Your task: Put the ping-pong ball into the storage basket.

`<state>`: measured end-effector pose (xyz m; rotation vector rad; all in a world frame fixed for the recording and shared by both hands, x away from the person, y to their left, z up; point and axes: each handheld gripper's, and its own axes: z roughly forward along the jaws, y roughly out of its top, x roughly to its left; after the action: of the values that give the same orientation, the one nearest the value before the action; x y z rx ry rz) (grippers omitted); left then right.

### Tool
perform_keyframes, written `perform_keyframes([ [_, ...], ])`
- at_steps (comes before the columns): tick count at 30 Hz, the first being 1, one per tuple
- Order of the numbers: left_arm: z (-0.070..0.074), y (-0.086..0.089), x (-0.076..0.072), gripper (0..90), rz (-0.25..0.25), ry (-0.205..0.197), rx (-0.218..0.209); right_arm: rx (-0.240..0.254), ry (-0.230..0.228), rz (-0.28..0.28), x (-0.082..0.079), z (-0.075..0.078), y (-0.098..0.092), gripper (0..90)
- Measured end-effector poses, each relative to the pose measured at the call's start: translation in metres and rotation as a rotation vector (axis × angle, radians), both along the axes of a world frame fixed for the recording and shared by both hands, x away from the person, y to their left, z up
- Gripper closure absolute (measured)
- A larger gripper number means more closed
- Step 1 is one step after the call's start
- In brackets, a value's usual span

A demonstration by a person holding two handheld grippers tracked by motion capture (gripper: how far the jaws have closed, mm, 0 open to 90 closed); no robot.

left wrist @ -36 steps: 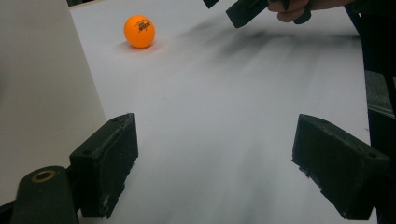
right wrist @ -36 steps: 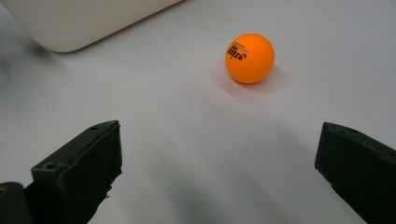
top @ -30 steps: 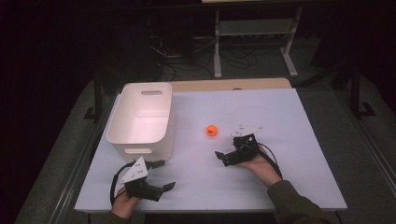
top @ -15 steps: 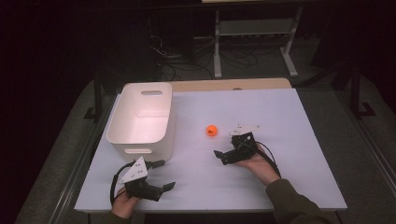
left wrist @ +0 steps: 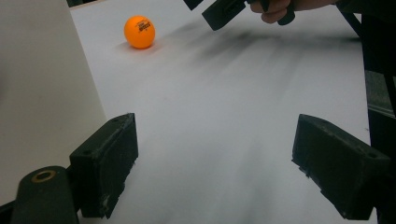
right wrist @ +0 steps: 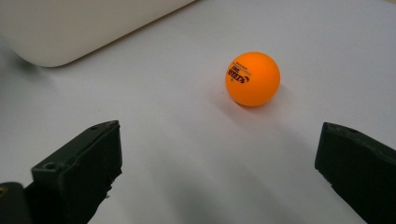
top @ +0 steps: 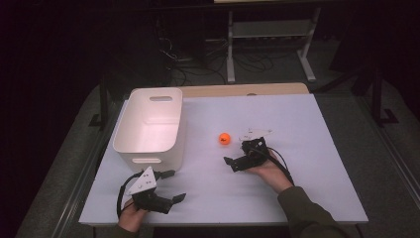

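An orange ping-pong ball (top: 225,139) with black print lies on the white table (top: 297,124), right of a white plastic bin (top: 151,126). My right gripper (top: 236,153) hovers just right of and nearer than the ball, open and empty. In the right gripper view the ball (right wrist: 252,78) sits ahead of the wide-apart jaws of that gripper (right wrist: 219,168). My left gripper (top: 174,185) is open near the front edge, beside the bin's near corner. In the left gripper view the ball (left wrist: 139,31) lies far ahead of its own tips (left wrist: 219,172).
The bin's wall (left wrist: 42,93) fills the left side of the left gripper view, and its rounded corner (right wrist: 84,23) shows at the top left of the right gripper view. The right gripper (left wrist: 219,11) and a hand show at that view's top. A metal stand (top: 267,44) is behind the table.
My right gripper has shifted a little to the left, closer to the ball. The left gripper, the ball and the bin have stayed put.
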<state>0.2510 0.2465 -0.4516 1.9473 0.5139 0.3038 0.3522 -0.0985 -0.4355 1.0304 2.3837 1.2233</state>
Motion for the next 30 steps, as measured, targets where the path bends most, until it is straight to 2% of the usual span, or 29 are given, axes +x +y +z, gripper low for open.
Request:
perform_keyframes([
  [30, 0.000, 0.000, 0.000, 14.2, -0.002, -0.003, 0.000, -0.001, -0.011, 0.008, 0.015, 0.006, 0.013, 0.4],
])
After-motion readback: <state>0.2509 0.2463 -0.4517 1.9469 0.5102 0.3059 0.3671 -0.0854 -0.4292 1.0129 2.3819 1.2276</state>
